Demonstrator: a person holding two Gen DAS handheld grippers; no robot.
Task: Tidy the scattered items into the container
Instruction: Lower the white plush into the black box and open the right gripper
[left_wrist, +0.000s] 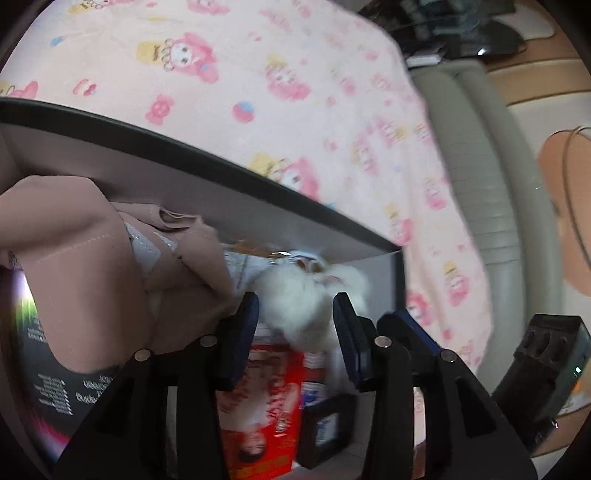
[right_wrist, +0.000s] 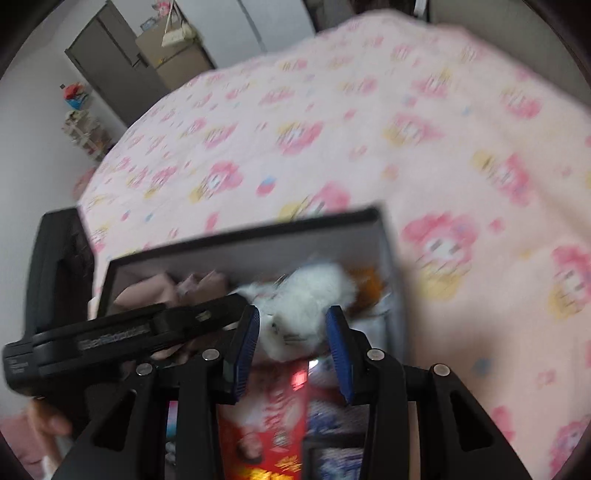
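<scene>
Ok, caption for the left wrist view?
Left gripper open over the dark-rimmed box on a pink bedspread, a white plush toy between its jaws above packed items.

White plush toy (left_wrist: 314, 295) inside box (left_wrist: 221, 177)

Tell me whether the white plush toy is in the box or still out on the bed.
In the box: the white plush toy lies inside the box's dark rim, atop a red packet.

The plush toy (right_wrist: 299, 306) lies in the box (right_wrist: 258, 236) on the bed (right_wrist: 443, 147).
</scene>
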